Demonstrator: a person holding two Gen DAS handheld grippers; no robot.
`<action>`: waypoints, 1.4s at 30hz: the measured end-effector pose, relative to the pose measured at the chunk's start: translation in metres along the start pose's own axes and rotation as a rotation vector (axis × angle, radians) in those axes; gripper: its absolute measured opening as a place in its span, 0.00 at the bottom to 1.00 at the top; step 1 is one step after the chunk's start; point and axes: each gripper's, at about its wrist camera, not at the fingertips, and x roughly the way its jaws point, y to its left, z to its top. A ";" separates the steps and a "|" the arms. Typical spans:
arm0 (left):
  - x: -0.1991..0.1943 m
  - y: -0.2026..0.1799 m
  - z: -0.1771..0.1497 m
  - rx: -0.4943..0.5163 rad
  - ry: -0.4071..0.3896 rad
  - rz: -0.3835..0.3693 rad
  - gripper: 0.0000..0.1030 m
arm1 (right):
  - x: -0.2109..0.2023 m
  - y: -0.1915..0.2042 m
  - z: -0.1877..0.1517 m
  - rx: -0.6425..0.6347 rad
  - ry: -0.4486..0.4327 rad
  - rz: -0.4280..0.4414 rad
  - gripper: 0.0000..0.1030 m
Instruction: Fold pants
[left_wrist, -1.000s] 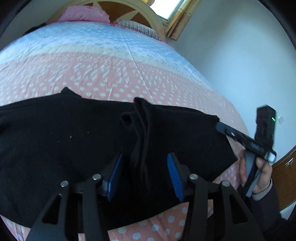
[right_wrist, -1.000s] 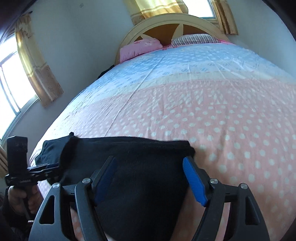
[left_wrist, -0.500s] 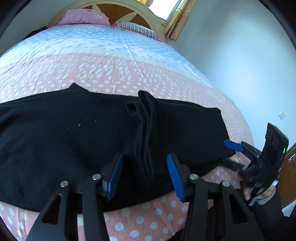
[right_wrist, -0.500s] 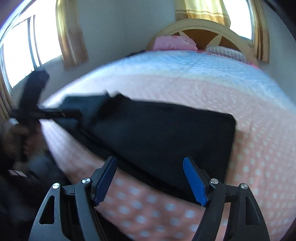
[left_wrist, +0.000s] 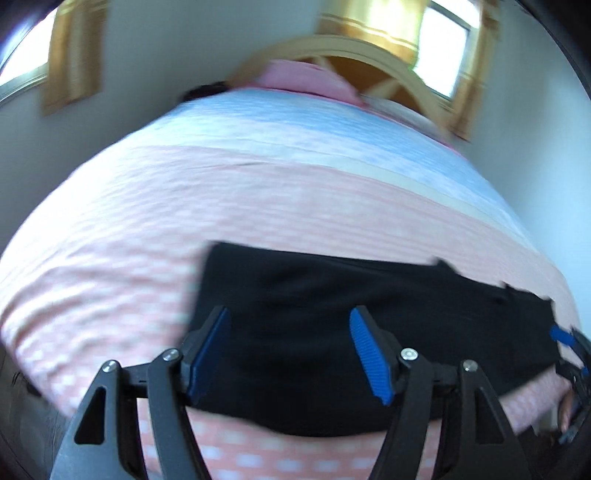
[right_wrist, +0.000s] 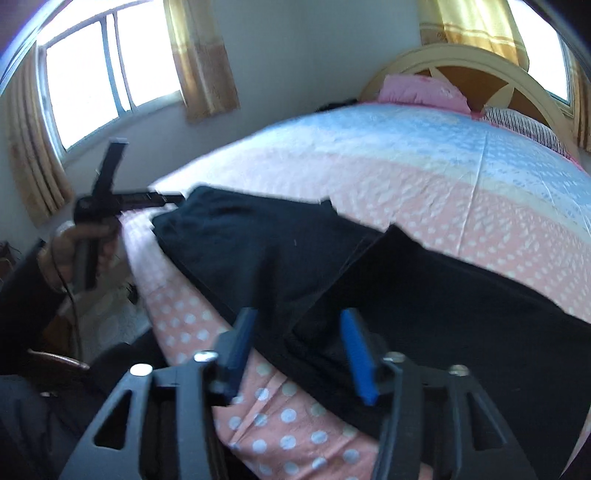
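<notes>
- Pants (left_wrist: 332, 332): a black slab lying flat across the near edge of the bed (left_wrist: 221, 206), from about 8 o'clock to 3 o'clock in the left wrist view. It seems to be already doubled leg on leg, though the blur makes that uncertain.
- In the right wrist view, the pants run from 10 o'clock down to 4 o'clock, with a layered edge showing near the centre.
- Left gripper (left_wrist: 288, 354): its jaws stand wide apart with nothing between them. It hovers over the pants near their left end, seemingly off the cloth.
- Right gripper (right_wrist: 295, 354): its jaws are also apart and empty. They sit low over the near hem at 6 o'clock, with a fold of cloth lying between the blue pads, unpinched.
- In my judgement, the step in hand is a regrasp between folds, each tool lining up on an end of the long strip.
- The next move likely calls for closing on one end through all layers, then lifting and carrying it across to the other end with edges matched.
- The thick stacked cloth could slip a layer if pinched shallow.
</notes>
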 end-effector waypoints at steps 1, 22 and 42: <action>0.002 0.013 0.000 -0.025 -0.005 0.019 0.68 | 0.003 -0.005 -0.002 0.007 0.004 -0.003 0.23; 0.021 0.043 -0.003 -0.088 0.035 0.038 0.68 | 0.003 0.008 0.004 -0.072 -0.020 -0.109 0.49; 0.025 0.055 -0.003 -0.103 0.034 0.055 0.69 | 0.000 0.013 -0.014 -0.123 0.006 -0.040 0.51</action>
